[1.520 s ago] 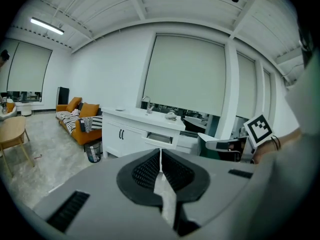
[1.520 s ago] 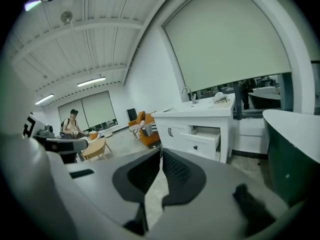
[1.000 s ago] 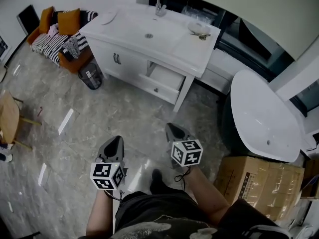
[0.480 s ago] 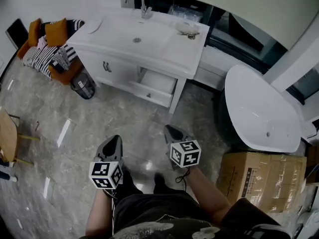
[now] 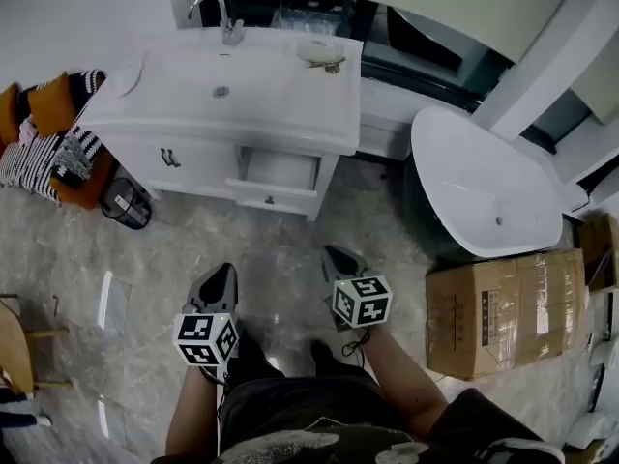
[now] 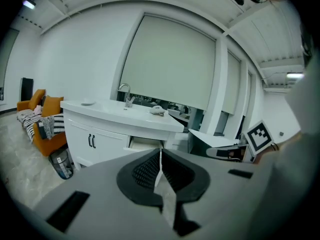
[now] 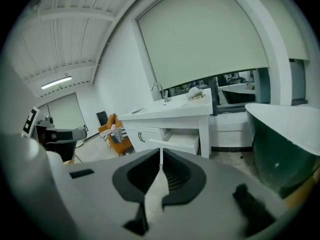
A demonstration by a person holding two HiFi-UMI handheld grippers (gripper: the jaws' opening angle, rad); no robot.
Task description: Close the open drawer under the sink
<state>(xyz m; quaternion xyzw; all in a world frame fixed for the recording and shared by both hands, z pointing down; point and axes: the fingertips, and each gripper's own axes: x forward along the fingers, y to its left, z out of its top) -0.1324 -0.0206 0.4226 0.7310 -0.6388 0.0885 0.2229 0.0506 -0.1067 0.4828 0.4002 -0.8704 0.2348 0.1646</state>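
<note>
A white vanity [image 5: 164,162] with a sink basin and a chrome tap [image 5: 228,19] stands at the far wall. Its right-hand drawer [image 5: 273,197] under the counter is pulled out, and the drawer [image 7: 182,143] also shows in the right gripper view. My left gripper [image 5: 222,276] and right gripper [image 5: 336,256] hover side by side over the marble floor, well short of the vanity, both shut and empty. In the left gripper view the open drawer [image 6: 141,144] sits just above the closed jaws.
A white bathtub [image 5: 482,188] stands right of the vanity, with a cardboard box [image 5: 508,312] in front of it. A dark bin [image 5: 126,202] and an orange sofa [image 5: 44,133] are at the left. A small object [image 5: 322,54] lies on the counter. A wooden chair [image 5: 19,346] sits lower left.
The view has swung: the vanity and open drawer have shifted left and now face me more squarely. Both grippers stayed shut, side by side.
</note>
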